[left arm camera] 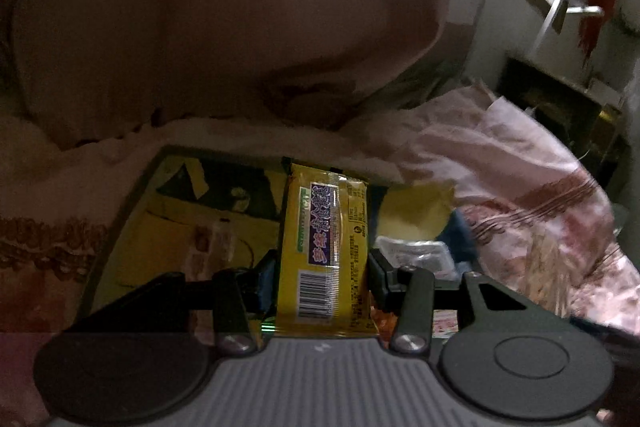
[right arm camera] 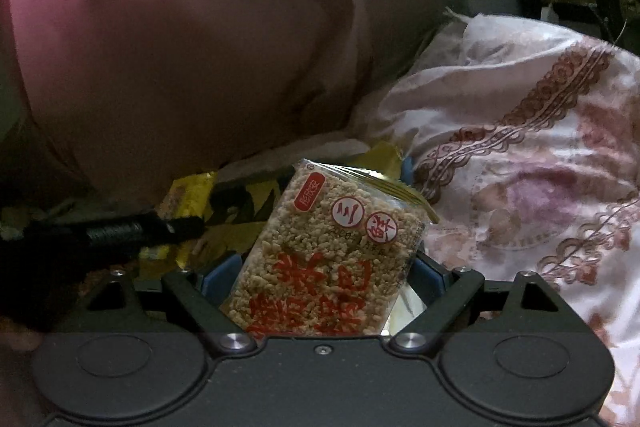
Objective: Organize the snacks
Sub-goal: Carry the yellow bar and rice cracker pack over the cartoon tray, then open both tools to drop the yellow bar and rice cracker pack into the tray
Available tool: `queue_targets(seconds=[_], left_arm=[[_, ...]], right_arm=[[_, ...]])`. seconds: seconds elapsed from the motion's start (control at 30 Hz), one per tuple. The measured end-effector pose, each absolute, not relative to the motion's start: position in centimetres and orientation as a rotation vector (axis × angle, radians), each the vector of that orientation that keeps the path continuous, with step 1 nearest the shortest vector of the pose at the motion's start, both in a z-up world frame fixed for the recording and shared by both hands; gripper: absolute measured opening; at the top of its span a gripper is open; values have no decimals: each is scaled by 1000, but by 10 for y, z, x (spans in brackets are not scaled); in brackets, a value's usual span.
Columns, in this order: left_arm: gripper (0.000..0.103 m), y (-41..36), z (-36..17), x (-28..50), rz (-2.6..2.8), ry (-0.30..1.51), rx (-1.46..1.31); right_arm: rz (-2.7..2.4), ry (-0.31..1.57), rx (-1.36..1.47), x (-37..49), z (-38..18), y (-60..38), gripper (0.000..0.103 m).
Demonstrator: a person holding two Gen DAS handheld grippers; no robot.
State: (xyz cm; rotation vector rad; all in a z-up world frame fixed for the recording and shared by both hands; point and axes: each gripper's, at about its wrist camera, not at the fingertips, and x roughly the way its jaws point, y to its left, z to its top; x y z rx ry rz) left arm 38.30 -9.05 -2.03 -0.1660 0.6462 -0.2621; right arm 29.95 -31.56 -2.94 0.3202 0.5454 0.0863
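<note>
In the left wrist view a long yellow snack packet (left arm camera: 324, 247) with a purple label and a barcode stands lengthwise between the fingers of my left gripper (left arm camera: 322, 279), which is shut on it. Under it lies a flat yellow-and-black box (left arm camera: 176, 199) holding a small pale wrapped snack (left arm camera: 212, 247). In the right wrist view my right gripper (right arm camera: 324, 279) is shut on a clear packet of puffed rice cake (right arm camera: 328, 255) with red characters. Its blue pads (right arm camera: 218, 277) press the packet's sides, and the packet tilts slightly right.
A big pink cushion (left arm camera: 224, 19) fills the space ahead and above in both views. Floral pink bedding (right arm camera: 520, 147) lies to the right. A silvery clear packet (left arm camera: 416, 255) and a yellow bag (left arm camera: 416, 211) sit right of the box. A black rod-like part (right arm camera: 120, 231) crosses at the left.
</note>
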Motion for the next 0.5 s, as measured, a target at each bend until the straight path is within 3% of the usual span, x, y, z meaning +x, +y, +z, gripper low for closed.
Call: queue_targets(seconds=[0.5], left_arm=[[50,-103,-56,412,-219,722,-157]], right_arm=[[81,557,317,353,-60,-318,89]])
